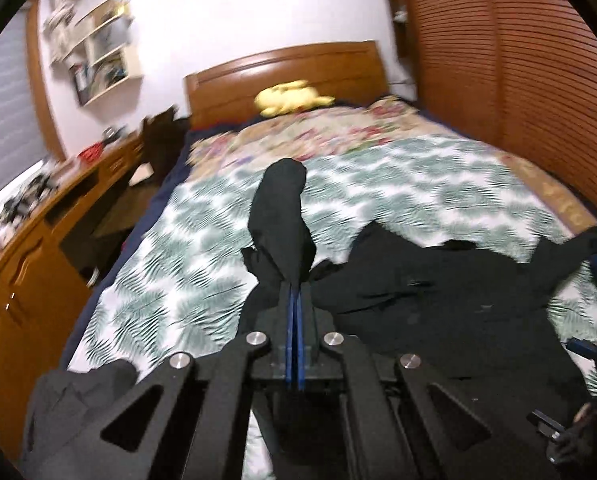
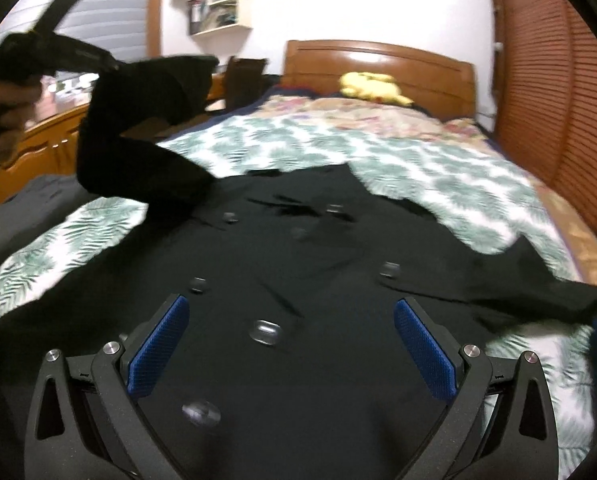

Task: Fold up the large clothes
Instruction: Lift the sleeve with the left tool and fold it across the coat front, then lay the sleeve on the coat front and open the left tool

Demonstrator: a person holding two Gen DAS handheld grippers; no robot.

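A black coat (image 2: 298,280) lies spread on the bed, front side up, with several round buttons (image 2: 265,331) showing down its chest. Its body runs lengthwise from the foot of the bed toward the headboard (image 2: 378,60), collar end at the far side. One sleeve (image 2: 538,292) trails out flat to the right, toward the louvred wardrobe (image 2: 558,80). The other sleeve (image 2: 130,128) is lifted off the bed on the left, bent at the elbow and rising up. No label, brand or writing can be read on the cloth; the frames are blurred.

The left gripper (image 1: 296,292) has its blue pads pressed together, pinching the black sleeve (image 1: 278,216), whose cuff end sticks forward past the fingertips toward the headboard. The right gripper (image 2: 292,344) hangs low over the coat's chest with its blue pads (image 2: 160,344) spread wide apart, holding nothing.

Under the coat is a sheet with a green leaf print (image 1: 178,260), and beyond it a floral quilt (image 1: 318,132). A yellow plush toy (image 1: 290,98) rests against the wooden headboard. To the left stand a long wooden desk (image 1: 38,240) and a white wall shelf (image 1: 102,48). A dark grey garment (image 1: 66,408) sits heaped at the near left edge of the bed.
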